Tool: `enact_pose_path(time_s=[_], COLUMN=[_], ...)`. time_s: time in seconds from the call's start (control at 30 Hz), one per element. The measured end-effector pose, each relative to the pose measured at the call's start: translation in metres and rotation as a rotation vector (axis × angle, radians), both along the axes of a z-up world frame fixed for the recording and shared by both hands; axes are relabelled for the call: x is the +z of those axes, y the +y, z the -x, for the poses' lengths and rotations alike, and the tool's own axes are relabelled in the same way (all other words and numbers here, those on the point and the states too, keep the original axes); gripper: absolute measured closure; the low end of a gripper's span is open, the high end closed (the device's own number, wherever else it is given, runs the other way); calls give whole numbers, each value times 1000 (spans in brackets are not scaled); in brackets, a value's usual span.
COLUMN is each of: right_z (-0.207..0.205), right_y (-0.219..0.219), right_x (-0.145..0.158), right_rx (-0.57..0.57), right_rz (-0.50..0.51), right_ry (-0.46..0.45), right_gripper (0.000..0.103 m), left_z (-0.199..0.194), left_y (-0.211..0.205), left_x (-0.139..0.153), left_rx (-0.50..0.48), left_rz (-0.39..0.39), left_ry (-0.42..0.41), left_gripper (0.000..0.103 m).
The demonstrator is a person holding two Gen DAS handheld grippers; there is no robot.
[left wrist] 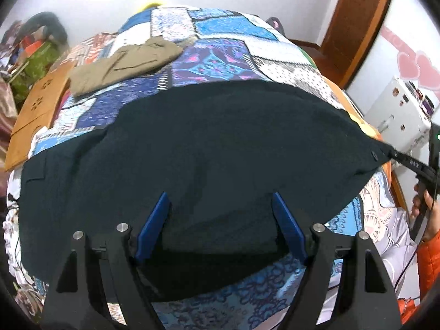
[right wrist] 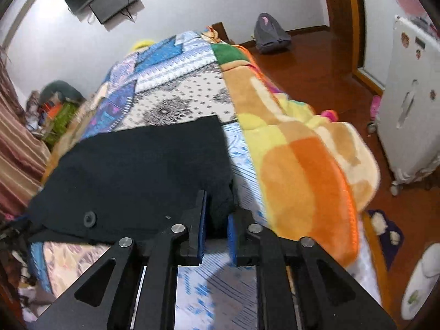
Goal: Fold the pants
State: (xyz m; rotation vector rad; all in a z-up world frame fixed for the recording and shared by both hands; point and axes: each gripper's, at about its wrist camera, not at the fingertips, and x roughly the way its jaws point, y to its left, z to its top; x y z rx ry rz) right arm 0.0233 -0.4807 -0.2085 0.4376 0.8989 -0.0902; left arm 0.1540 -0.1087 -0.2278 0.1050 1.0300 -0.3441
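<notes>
Two grippers are seen at the dark pants (left wrist: 209, 148): the left gripper (left wrist: 220, 200) is held over the near edge with jaws spread wide, while the right gripper (right wrist: 217, 206) has its jaws clenched on the buttoned waist corner. The pants are spread flat on the patchwork bed (left wrist: 220, 55), well apart from folded khaki pants (left wrist: 123, 63).

- pants (left wrist: 206, 151): plain black, black button.
- quilt (left wrist: 220, 55): blue, purple and white patchwork, dotted and paisley prints.
- folded garment (left wrist: 123, 63), at 11 o'clock: olive-khaki.
- blanket (right wrist: 302, 165), at 3 o'clock in the right wrist view: orange, yellow, tan blocks, green patch.
- left gripper (left wrist: 220, 225): black frame, blue pads.
</notes>
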Motion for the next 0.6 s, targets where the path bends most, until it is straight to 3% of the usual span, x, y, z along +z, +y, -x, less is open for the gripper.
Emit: enact_pose_path(time_s=[0.07,0.17,0.3,0.4,0.47,0.6], right_z=[3,7,4,-15,-29,-70], right_y=[-1,-4,-11,7,25,81], right_x=[3,11,31,59,74,104], right_rx=[8,-17,-21,52,107,292], right_rz=[42,132,96,146,163,201], right_ry=[33,62,38,-6,-43,-111], right_gripper=[78,78,78,72,62,62], left_z=[-2,-7,-23,-32,-38,-52], left_y=[13,40,89,120,141,187], left_x=[7,19,30,34,37,39], left_rx=[36,106,226,290,329,411], left_rz=[4,17,6,-58,-104,-144], left_ry=[-26,-67,-91,-119,-136,-146], left_gripper=[26,26,26,26,25,22])
